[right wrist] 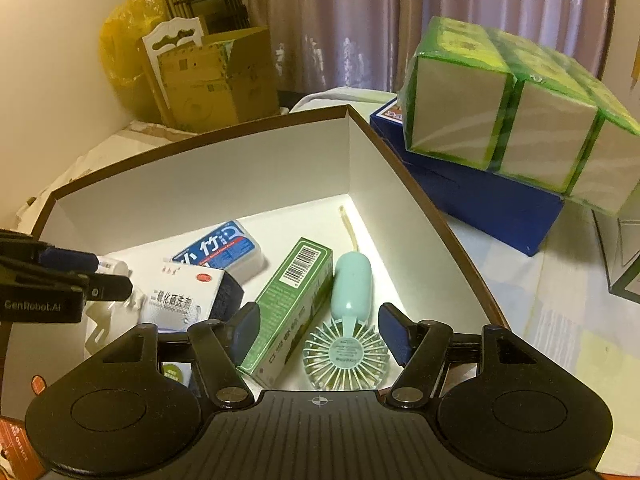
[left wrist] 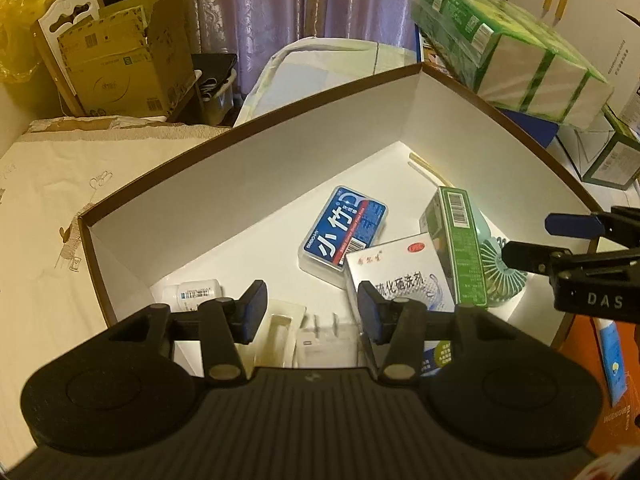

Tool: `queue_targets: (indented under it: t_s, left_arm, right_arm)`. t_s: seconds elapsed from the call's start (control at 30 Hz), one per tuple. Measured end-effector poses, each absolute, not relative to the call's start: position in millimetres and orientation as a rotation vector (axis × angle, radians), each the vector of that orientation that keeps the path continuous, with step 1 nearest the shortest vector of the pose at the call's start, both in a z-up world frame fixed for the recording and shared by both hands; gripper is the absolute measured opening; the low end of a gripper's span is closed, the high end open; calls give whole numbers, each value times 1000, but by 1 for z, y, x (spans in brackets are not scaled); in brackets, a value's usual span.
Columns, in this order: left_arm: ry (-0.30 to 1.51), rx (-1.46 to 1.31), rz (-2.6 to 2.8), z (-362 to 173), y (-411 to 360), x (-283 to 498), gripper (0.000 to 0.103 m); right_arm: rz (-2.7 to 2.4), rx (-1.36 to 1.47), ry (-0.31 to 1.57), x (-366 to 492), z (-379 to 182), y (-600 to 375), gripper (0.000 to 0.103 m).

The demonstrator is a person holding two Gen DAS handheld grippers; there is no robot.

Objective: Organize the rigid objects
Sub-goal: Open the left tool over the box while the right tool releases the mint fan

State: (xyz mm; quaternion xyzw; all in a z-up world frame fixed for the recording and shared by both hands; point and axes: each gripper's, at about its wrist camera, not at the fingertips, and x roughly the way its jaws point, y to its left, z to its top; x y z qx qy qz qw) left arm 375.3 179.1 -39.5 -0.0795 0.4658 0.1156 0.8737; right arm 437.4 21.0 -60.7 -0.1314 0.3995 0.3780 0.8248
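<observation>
A brown-rimmed white box holds several items: a blue floss case, a white medicine box, a green carton, a mint hand fan, a small white bottle and clear plastic packaging. My left gripper is open and empty above the packaging; it also shows in the right wrist view. My right gripper is open and empty over the fan and carton; it also shows in the left wrist view.
Green-wrapped tissue packs lie on a blue box to the right of the white box. A cardboard box and a yellow bag stand behind. A cream cloth covers the surface on the left. An orange box sits by the near right corner.
</observation>
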Motion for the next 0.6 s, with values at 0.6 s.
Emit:
queue_targets:
  t_s: [0.6]
  left_arm:
    - [948,-179,220,-31,180,363,46]
  right_arm:
    - [772,-277,821,422,-47,15,64]
